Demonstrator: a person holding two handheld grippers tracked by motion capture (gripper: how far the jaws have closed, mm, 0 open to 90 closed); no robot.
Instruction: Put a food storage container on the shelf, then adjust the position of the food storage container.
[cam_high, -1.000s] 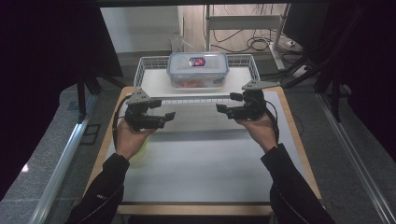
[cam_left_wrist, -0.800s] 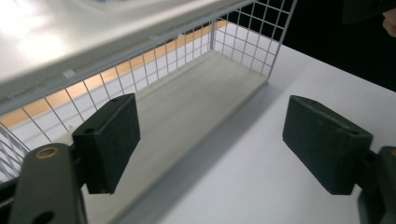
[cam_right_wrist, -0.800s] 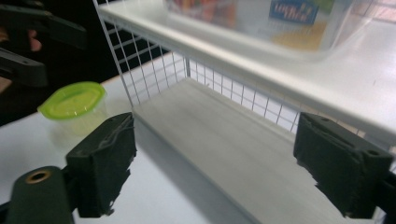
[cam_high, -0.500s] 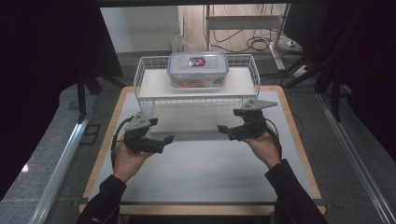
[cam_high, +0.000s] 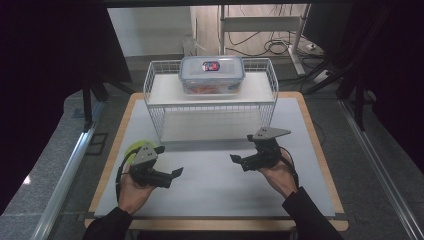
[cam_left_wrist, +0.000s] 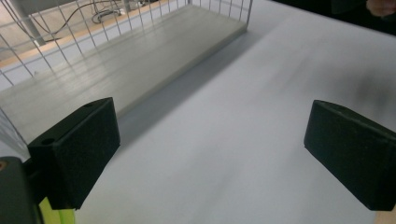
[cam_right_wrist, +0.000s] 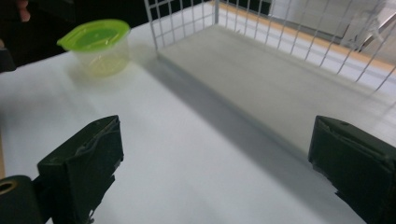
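On the bench (cam_high: 210, 195), before the wire rack (cam_high: 155, 107) bearing a lidded box (cam_high: 212, 75), left claw (cam_high: 176, 172) and right claw (cam_high: 234, 159), jaws just spread, are held empty; green-lidded cup (cam_high: 131, 148) left ungrasped.

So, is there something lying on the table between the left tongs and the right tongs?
No. In the high view, the white mat between the left tongs and the right tongs is bare. The green-lidded cup sits off to the side, by the left hand.
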